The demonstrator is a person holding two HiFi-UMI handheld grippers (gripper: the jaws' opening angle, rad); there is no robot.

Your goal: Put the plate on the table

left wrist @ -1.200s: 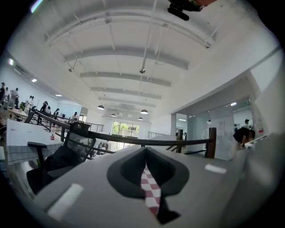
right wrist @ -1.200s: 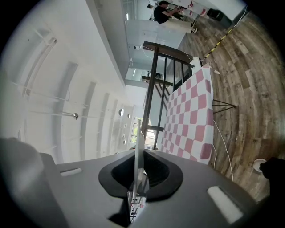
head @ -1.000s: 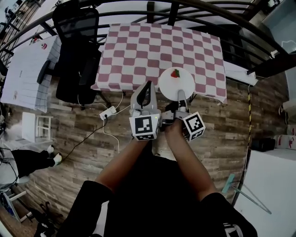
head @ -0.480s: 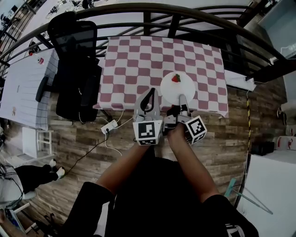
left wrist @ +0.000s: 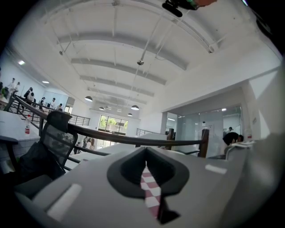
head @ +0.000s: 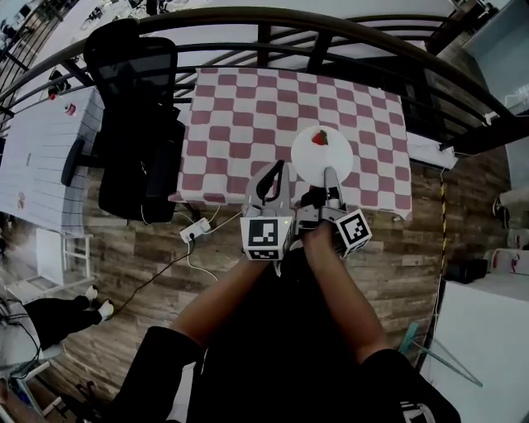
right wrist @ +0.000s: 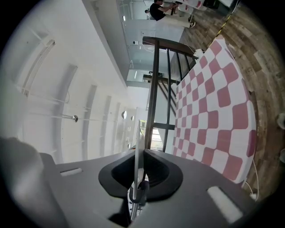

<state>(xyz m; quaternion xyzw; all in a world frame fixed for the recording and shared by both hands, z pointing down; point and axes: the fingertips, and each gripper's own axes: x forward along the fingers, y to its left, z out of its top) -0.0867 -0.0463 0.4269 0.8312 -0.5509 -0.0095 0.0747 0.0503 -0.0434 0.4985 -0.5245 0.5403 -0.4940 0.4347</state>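
A white plate (head: 321, 157) with a red strawberry (head: 319, 138) on it hangs over the near right part of the table with the red-and-white checked cloth (head: 248, 99). My right gripper (head: 331, 175) is shut on the plate's near rim. In the right gripper view the plate (right wrist: 135, 133) shows edge-on as a thin white line running up from between the closed jaws of my right gripper (right wrist: 137, 178). My left gripper (head: 276, 169) is at the table's near edge, left of the plate, and is shut on nothing. The cloth (left wrist: 149, 189) shows through its slit.
A black office chair (head: 136, 116) stands at the table's left side. A dark curved railing (head: 331, 25) runs behind the table. A white power strip (head: 195, 230) with cables lies on the wooden floor near the table's front. Further left is a white table (head: 41, 140).
Both grippers and the plate have moved forward, so the plate now lies further in over the checked cloth. The grip on the plate's rim is unchanged.
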